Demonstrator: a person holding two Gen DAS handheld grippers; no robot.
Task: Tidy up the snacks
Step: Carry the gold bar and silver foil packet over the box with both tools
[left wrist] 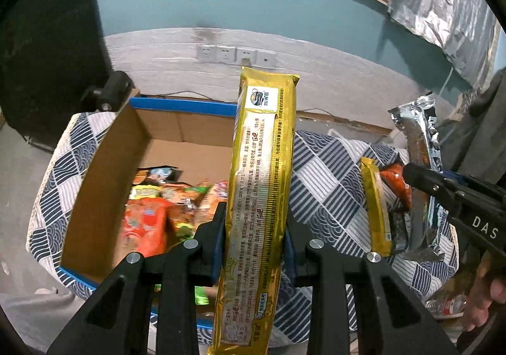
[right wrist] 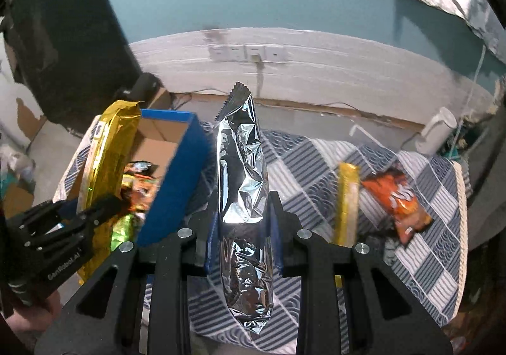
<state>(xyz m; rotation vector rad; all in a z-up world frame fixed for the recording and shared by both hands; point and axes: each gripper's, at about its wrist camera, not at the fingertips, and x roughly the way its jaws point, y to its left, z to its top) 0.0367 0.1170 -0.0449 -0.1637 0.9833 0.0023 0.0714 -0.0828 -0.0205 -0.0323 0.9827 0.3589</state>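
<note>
Gold snack pack (left wrist: 262, 196) upright between clamped left jaws.

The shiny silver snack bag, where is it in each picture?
Left wrist view: the silver bag is at the far right, pinched in the right claw.
Right wrist view: the silver bag stands in the middle, filling that claw.
Shared landmark: the blue-edged cardboard box of snacks, to its left.
</note>
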